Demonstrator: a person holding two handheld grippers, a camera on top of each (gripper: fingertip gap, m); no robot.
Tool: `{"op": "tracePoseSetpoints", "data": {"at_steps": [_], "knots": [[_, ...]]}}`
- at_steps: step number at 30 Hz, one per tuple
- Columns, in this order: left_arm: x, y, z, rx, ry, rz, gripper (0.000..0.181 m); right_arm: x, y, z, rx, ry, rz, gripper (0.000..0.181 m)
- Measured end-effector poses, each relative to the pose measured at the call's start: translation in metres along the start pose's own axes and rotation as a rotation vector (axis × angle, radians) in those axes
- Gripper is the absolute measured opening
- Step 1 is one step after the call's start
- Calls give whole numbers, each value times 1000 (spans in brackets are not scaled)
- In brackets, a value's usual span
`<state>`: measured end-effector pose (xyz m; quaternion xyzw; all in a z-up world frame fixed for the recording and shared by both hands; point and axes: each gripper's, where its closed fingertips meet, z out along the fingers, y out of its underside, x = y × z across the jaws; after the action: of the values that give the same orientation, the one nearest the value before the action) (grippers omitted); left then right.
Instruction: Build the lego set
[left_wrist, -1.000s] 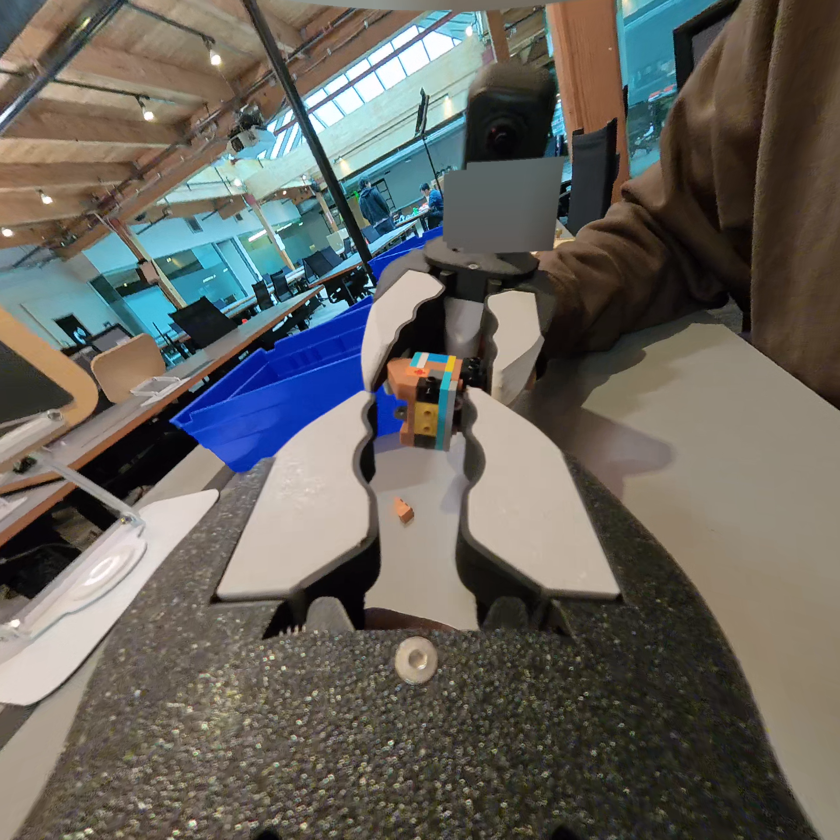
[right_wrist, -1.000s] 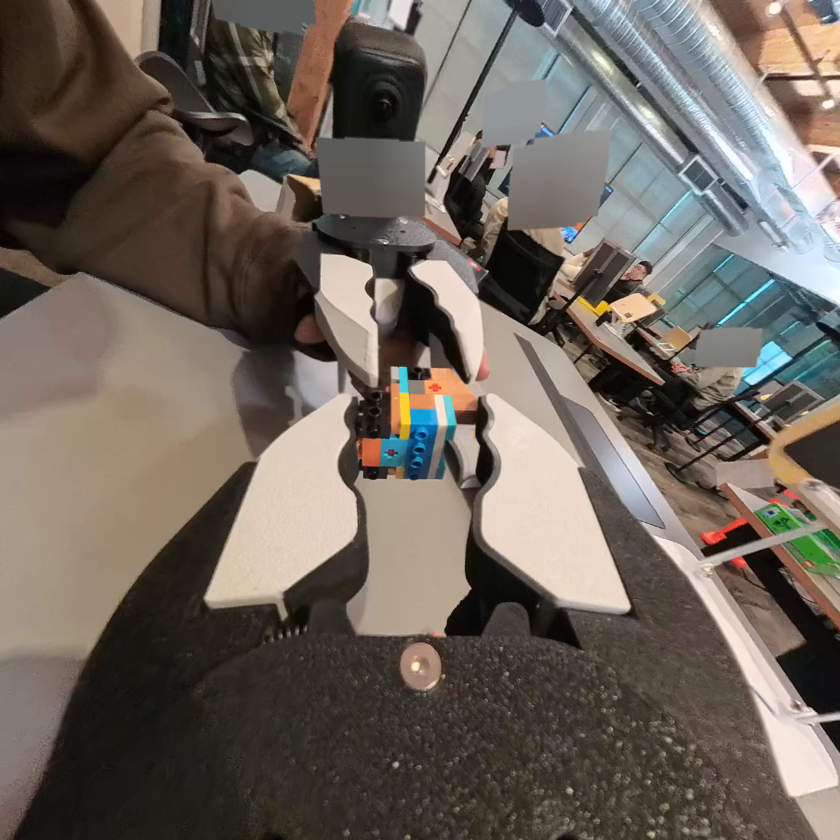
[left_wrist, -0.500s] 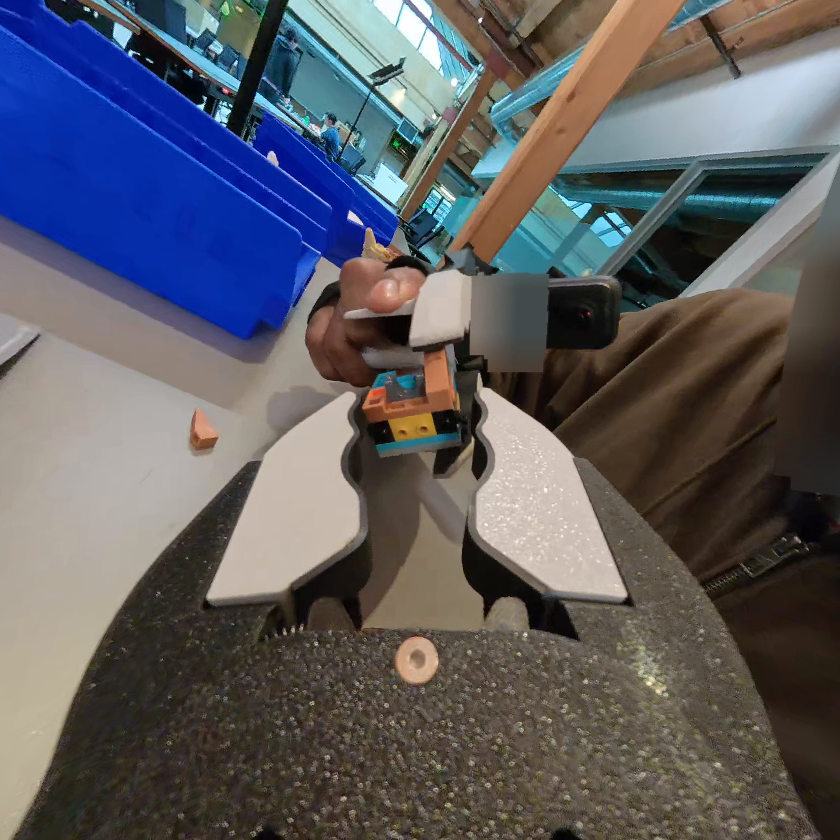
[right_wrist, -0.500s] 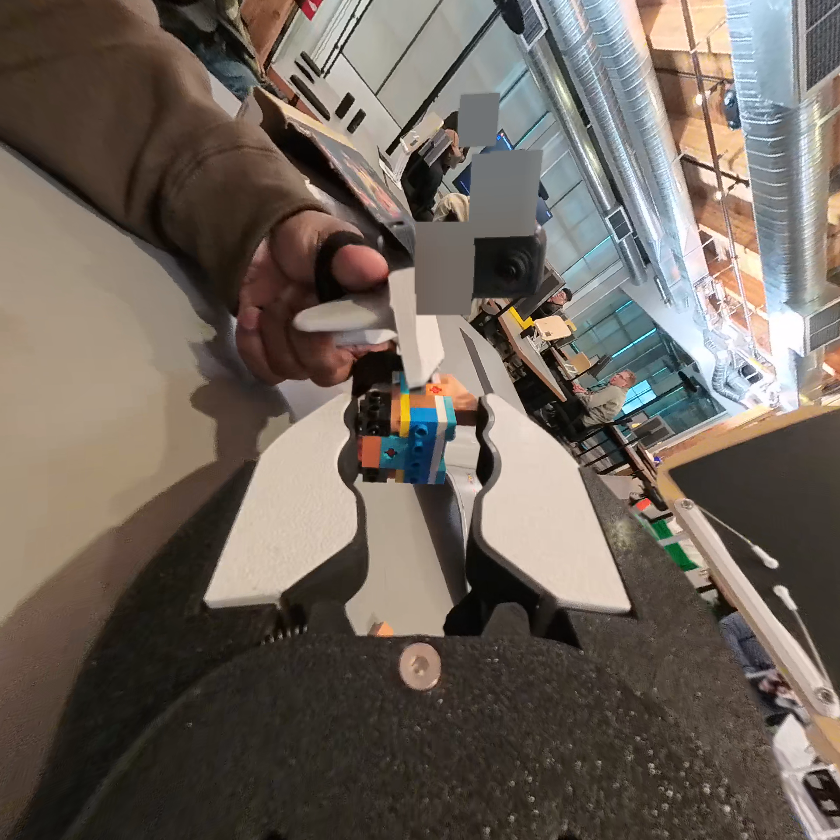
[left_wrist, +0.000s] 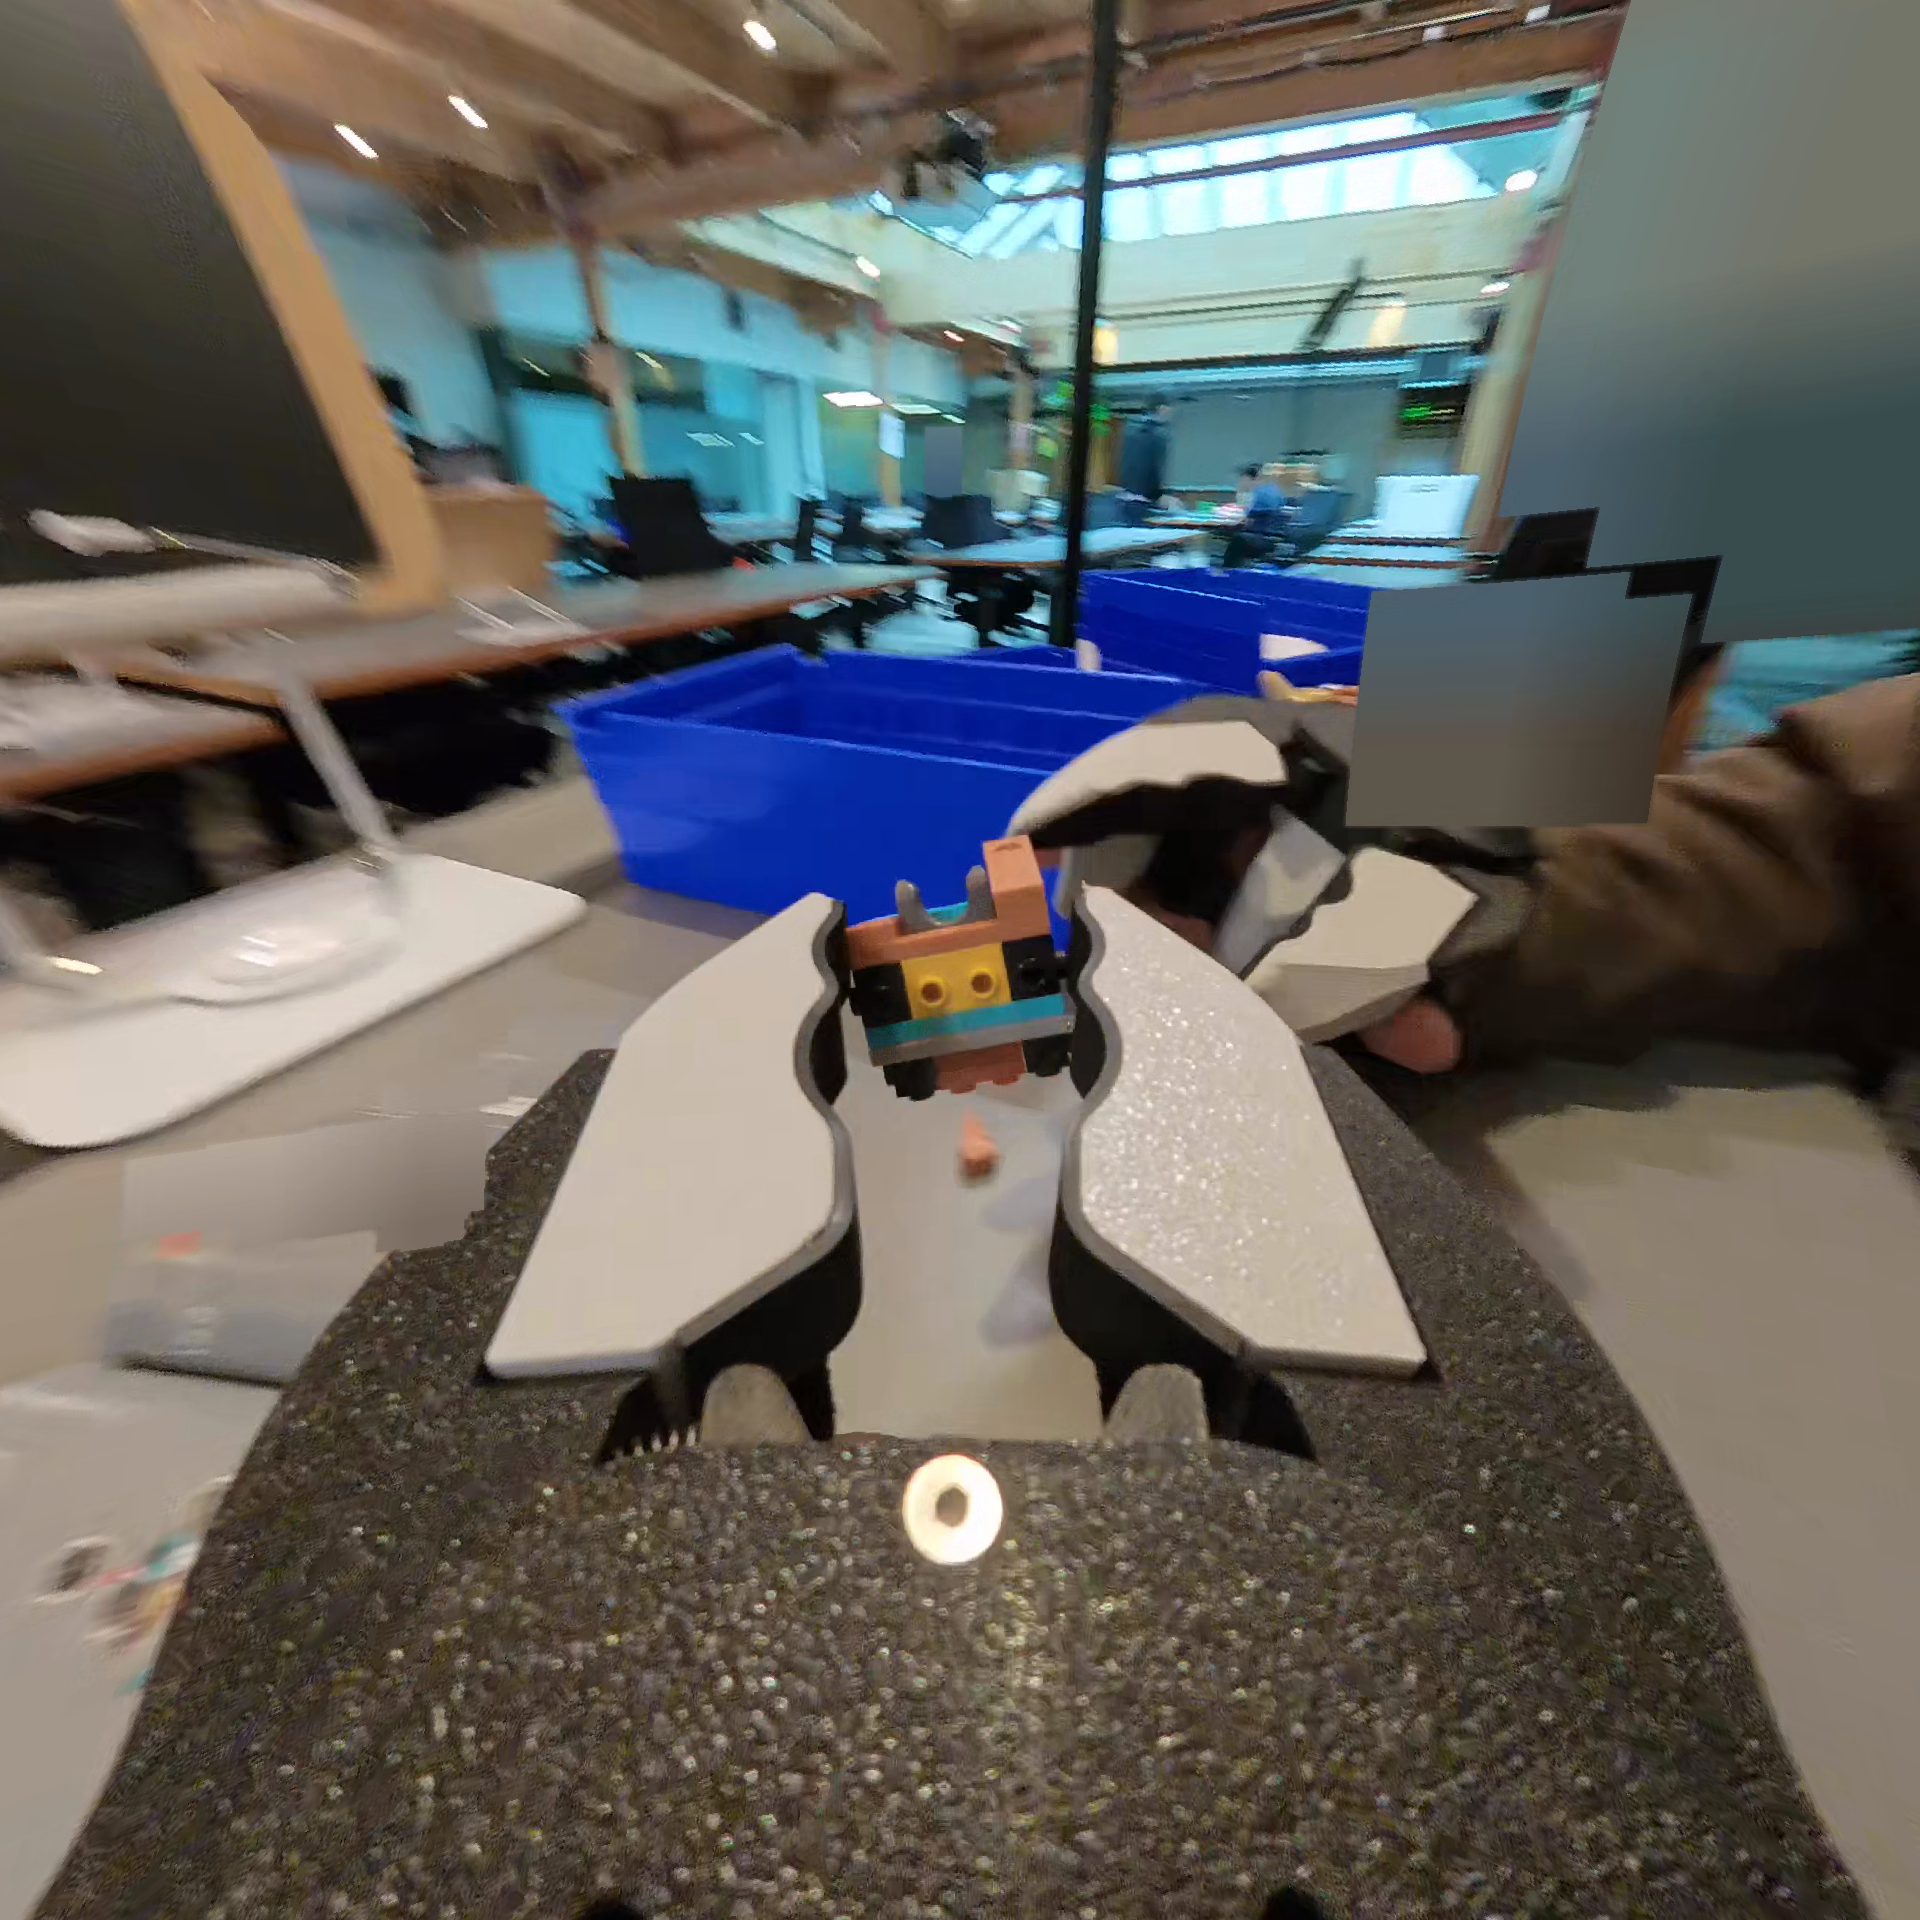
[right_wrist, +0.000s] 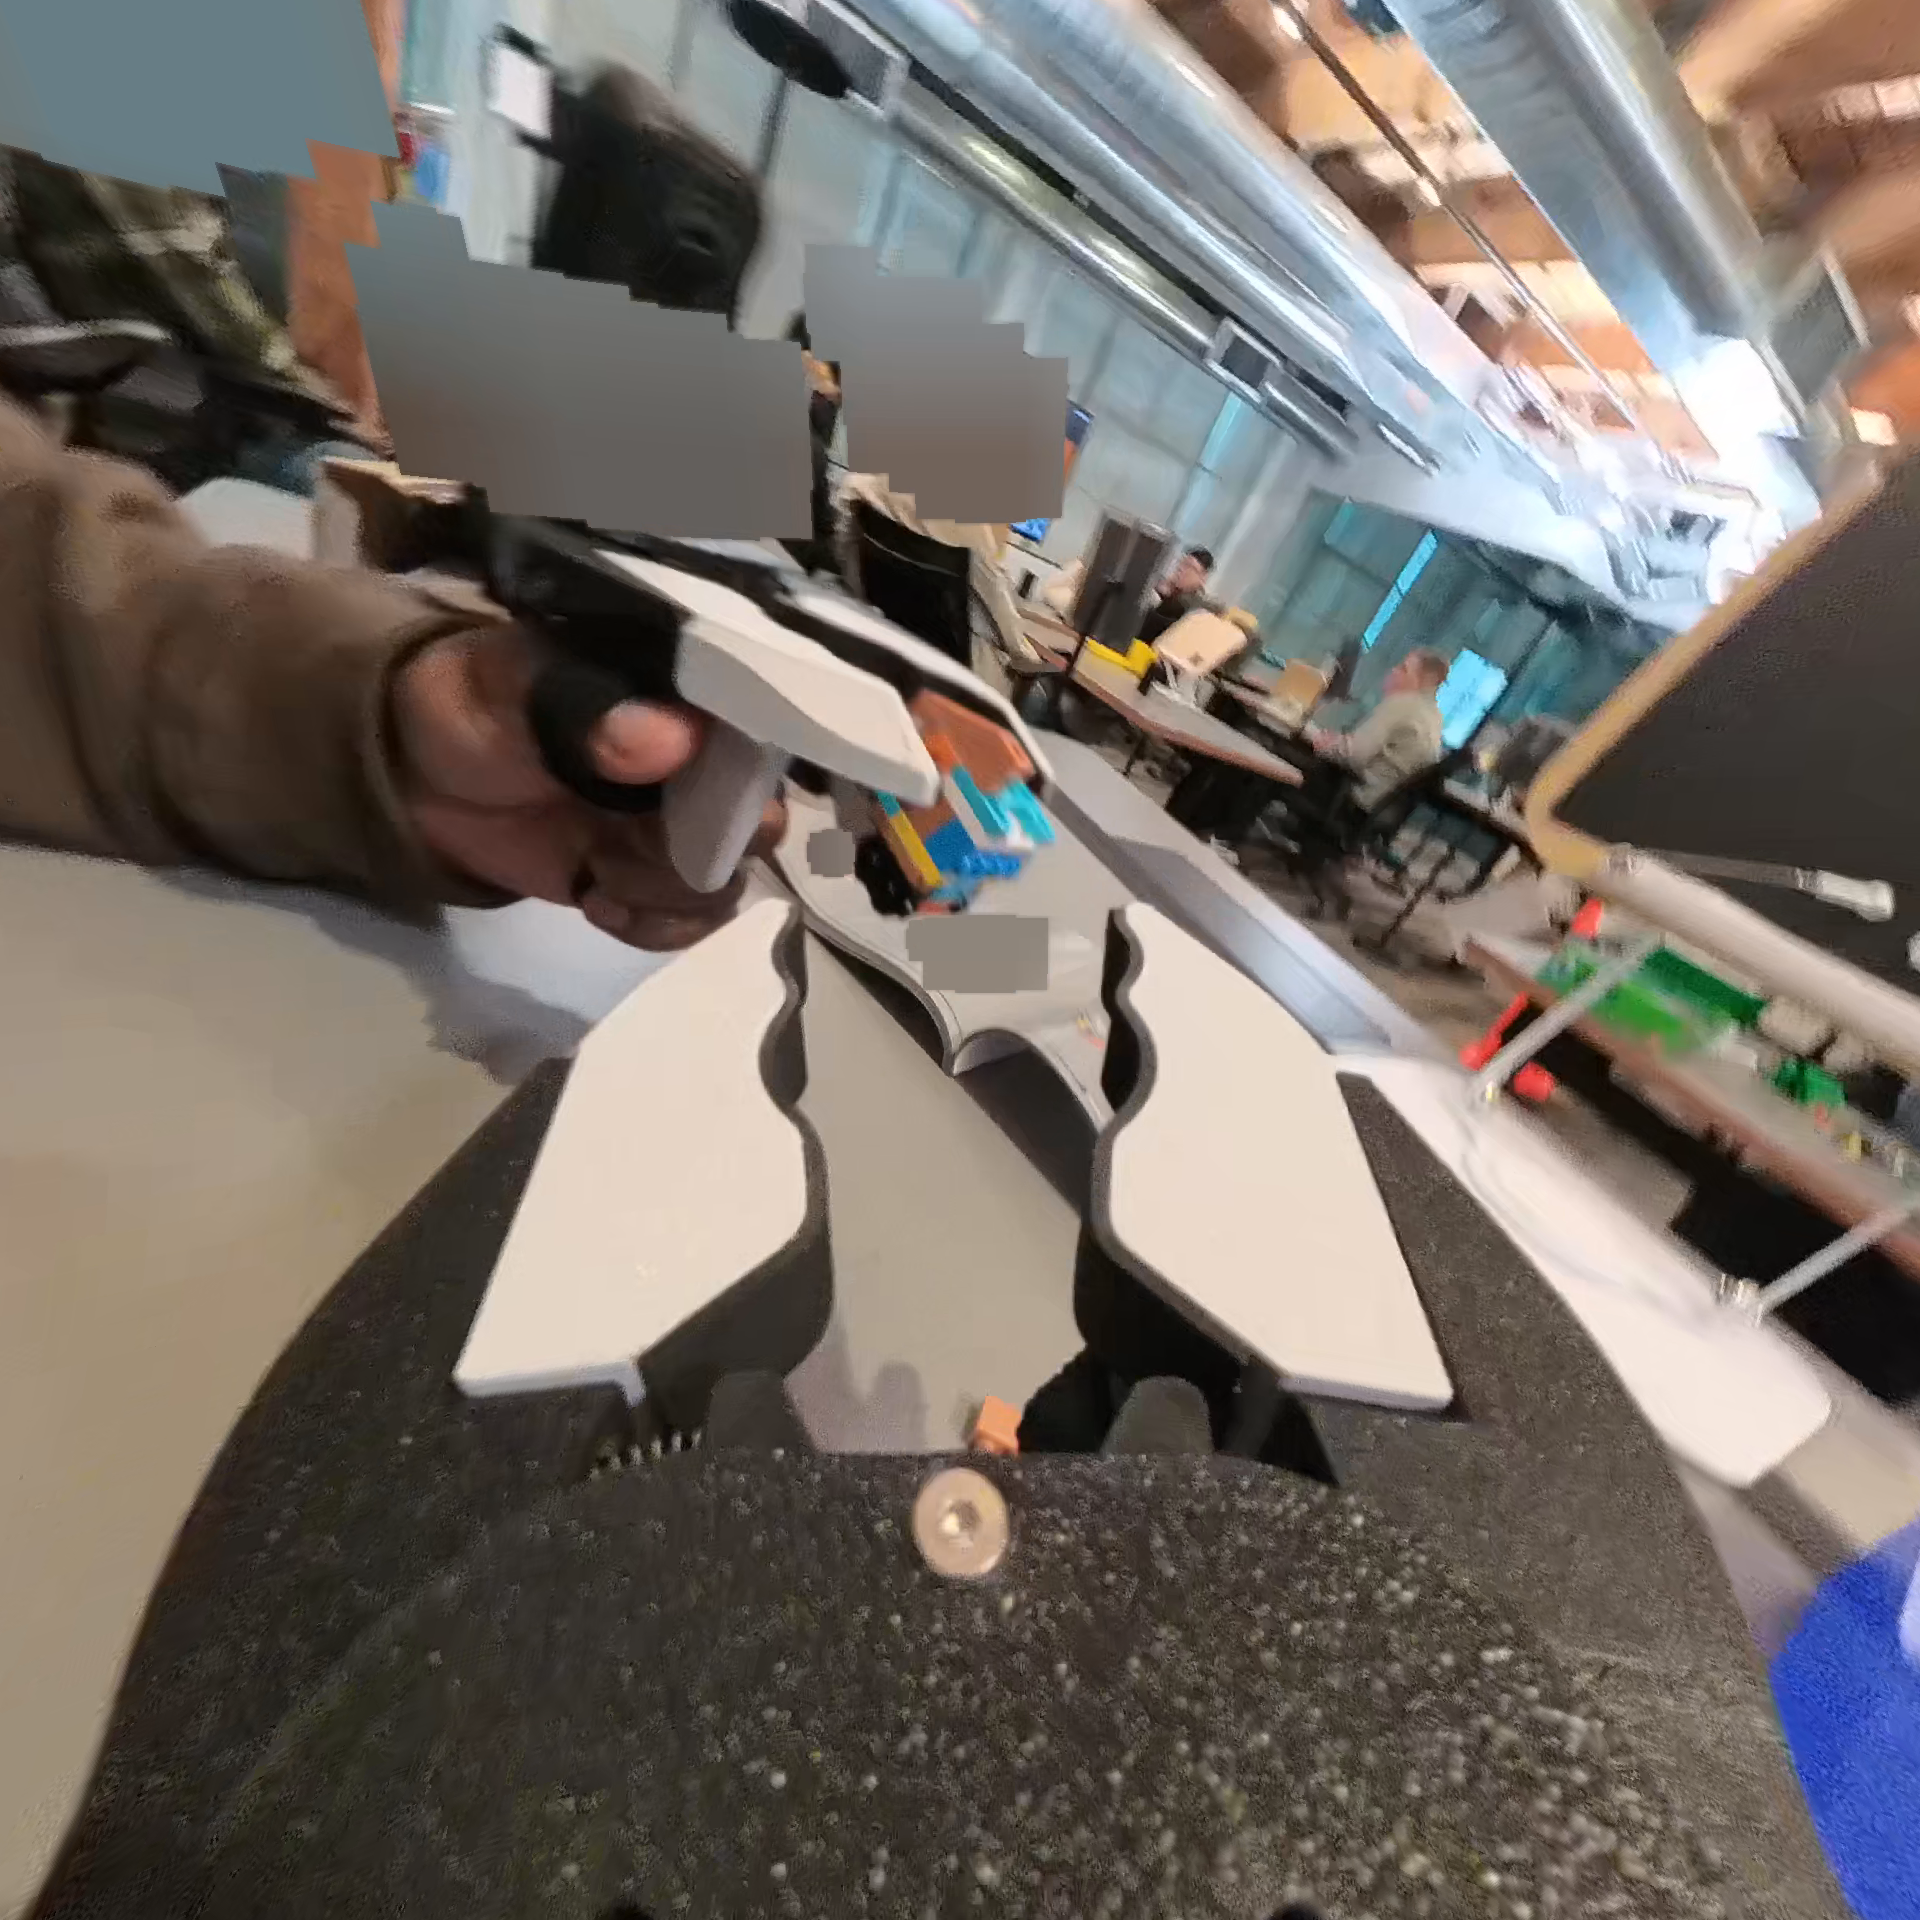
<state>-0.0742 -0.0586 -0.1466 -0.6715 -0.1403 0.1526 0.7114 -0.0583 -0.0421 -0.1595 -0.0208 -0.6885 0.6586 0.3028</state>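
Bare grey table (left_wrist: 1714, 1299) near right; blue bins (left_wrist: 831, 769) across far edge.

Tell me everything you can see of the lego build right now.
The lego build is a small blocky plastic cluster: tan-orange top with two grey prongs, a yellow two-stud brick flanked by black, teal and grey stripes beneath. It is tilted, off the table, clamped by the left tool. The right tool is open, apart from it.

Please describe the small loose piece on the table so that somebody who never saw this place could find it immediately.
Start at the large blue bin at the far side of the grey table, then come toward the left gripper, which holds the multicoloured lego build. On the table just below that build lies the loose piece: a single tiny salmon-orange wedge, plain, lying alone.
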Motion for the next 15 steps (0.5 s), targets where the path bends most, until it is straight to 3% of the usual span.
{"op": "tracePoseSetpoints", "data": {"at_steps": [6, 15], "knots": [[-6, -13, -3, 88, -185, 193, 40, 7, 12, 12, -91, 133, 176, 54], [15, -5, 11, 95, -161, 231, 40, 0, 11, 16, -77, 132, 224, 46]]}}
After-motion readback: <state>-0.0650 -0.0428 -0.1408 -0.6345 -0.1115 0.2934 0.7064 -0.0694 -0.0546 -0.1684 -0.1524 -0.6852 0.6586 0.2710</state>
